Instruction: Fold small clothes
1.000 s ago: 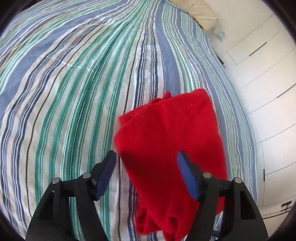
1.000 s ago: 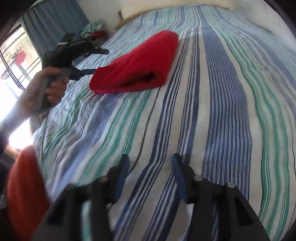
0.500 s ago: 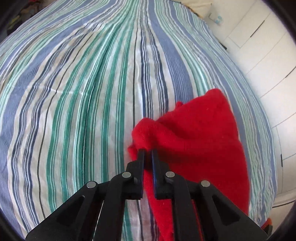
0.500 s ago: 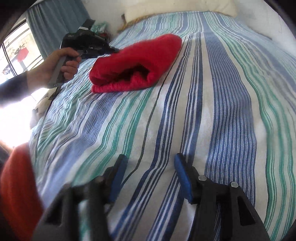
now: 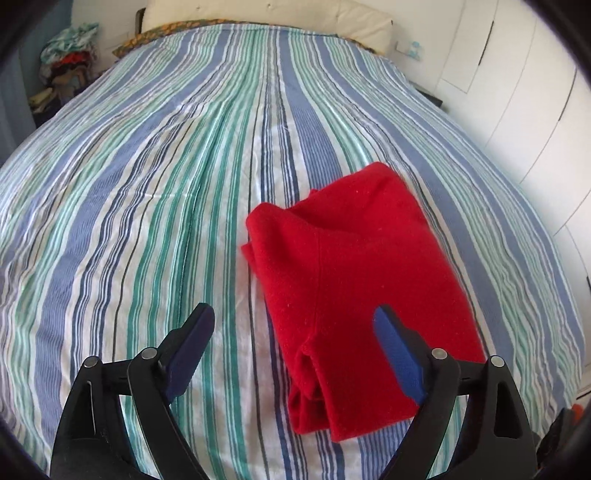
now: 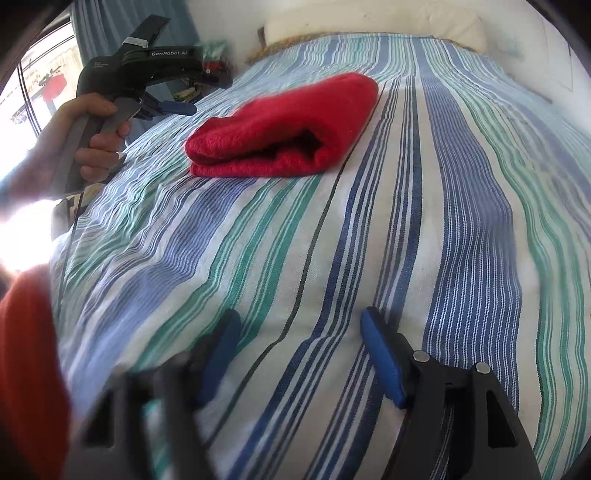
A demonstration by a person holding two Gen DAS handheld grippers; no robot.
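A folded red fleece garment [image 5: 354,266] lies on the striped bedspread [image 5: 147,206], right of centre in the left wrist view. It also shows in the right wrist view [image 6: 284,129] as a flat folded bundle. My left gripper [image 5: 293,319] is open and empty, held above the garment's near end; it also shows in the right wrist view [image 6: 177,103], to the left of the garment. My right gripper [image 6: 299,330] is open and empty, low over bare bedspread [image 6: 443,221], well short of the garment.
A cream pillow [image 5: 266,14] lies at the head of the bed. A pile of clothes [image 5: 70,62] sits at the far left beside the bed. White wardrobe doors [image 5: 524,110] run along the right side. A window [image 6: 37,88] is at the left.
Half a second ago my left gripper was shut on the garment's near-left corner; it has let go, opened and pulled back and up. My right gripper has barely moved.
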